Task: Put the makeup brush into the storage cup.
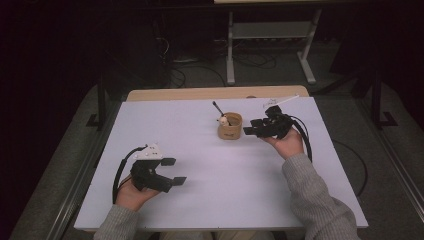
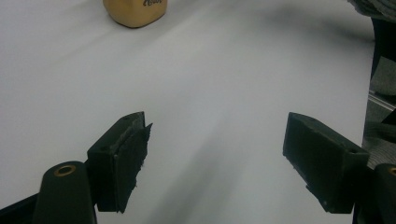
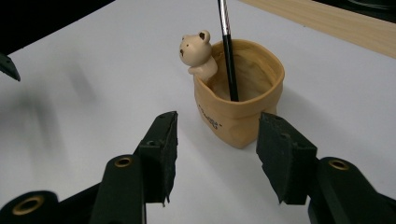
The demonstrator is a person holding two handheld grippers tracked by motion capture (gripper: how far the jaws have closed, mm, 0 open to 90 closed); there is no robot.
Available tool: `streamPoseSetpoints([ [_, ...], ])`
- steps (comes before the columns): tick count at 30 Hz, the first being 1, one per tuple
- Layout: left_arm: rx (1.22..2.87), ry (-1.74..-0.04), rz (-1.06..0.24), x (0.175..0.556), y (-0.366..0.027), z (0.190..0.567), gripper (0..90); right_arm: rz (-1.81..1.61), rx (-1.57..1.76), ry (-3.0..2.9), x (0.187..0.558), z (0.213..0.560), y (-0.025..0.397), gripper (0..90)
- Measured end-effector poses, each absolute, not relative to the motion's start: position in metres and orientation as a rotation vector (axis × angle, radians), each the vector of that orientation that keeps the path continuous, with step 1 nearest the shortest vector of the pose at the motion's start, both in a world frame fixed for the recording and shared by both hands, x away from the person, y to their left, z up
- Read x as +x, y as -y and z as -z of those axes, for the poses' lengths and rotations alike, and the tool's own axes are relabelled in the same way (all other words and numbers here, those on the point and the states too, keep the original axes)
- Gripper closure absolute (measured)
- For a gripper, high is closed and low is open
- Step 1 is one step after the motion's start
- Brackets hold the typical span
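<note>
My white table top spreads wide under both my hands, with a strip of pale wood showing along its far edge. Beyond it stands a grey metal frame on the dark floor.

My left gripper rests low on the near left part of the table, held in my left hand. Its jaws are spread wide with bare table between them; in the left gripper view they grip nothing, and the pot sits far off at the top edge.

My right gripper is held in my right hand just right of the pot, its jaws pointing at it. In the right gripper view the jaws stand apart, about as wide as the pot, and hold nothing; the pot sits just ahead of them, not touched.

The tan bag-shaped pot stands upright near the middle of the far half of the table. A little bear figure clings to its rim. A thin black brush stands inside the pot, leaning against the rim beside the bear.
</note>
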State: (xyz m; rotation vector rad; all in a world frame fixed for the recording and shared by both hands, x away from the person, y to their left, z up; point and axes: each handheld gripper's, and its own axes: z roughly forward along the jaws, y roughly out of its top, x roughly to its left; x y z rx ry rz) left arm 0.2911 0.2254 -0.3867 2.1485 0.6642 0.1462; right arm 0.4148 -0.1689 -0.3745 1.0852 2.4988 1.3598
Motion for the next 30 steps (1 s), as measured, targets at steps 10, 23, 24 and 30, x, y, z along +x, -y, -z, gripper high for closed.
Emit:
streamPoseSetpoints([
  [10,2.136,-0.681,-0.154,0.291,-0.226,0.387,21.3,-1.347,1.091,-2.500,0.403,0.380,0.174,43.6],
  [23,2.145,-0.696,-0.164,0.294,-0.227,0.389,20.6,-1.340,1.060,-2.522,0.386,0.386,0.175,42.8],
  [24,2.145,-0.697,-0.167,0.294,-0.227,0.389,20.5,-1.343,1.070,-2.522,0.384,0.387,0.175,42.8],
  [30,2.142,-0.708,-0.164,0.293,-0.227,0.389,20.4,-1.352,1.060,-2.520,0.375,0.389,0.177,42.4],
])
